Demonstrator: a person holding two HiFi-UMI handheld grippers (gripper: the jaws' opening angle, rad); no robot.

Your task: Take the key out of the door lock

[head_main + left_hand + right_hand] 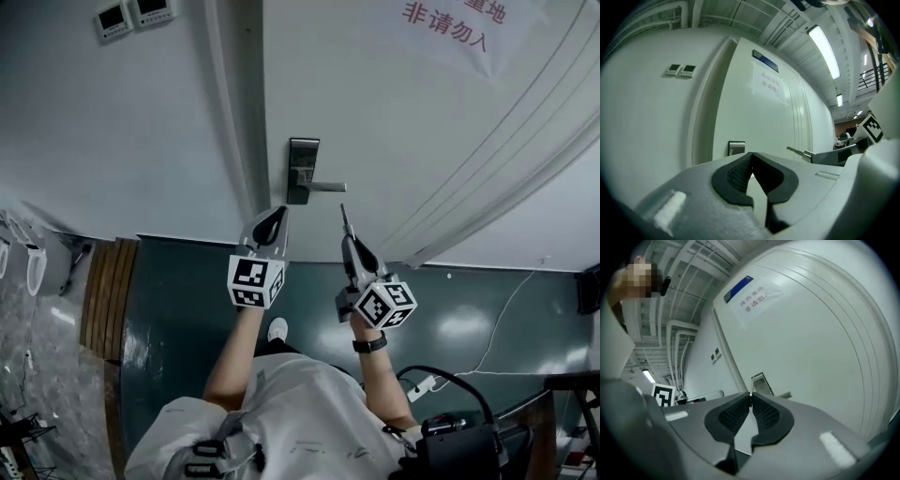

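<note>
R gripper (347, 236) pinches thin metal key (342, 214), clear of lock (302, 169).

The key (343, 217), a thin metal sliver, is held upright at the tip of the right claw (346, 234), clear of the door lock (303, 171), a dark plate with a horizontal lever.

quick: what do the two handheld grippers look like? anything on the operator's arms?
Both the left gripper and right gripper are grey moulded shells with black ribbed pads on the fingers. Each carries a white cube with black square markers: left cube, right cube. Black watch on the right wrist; white shirt, forearms uncovered.
</note>
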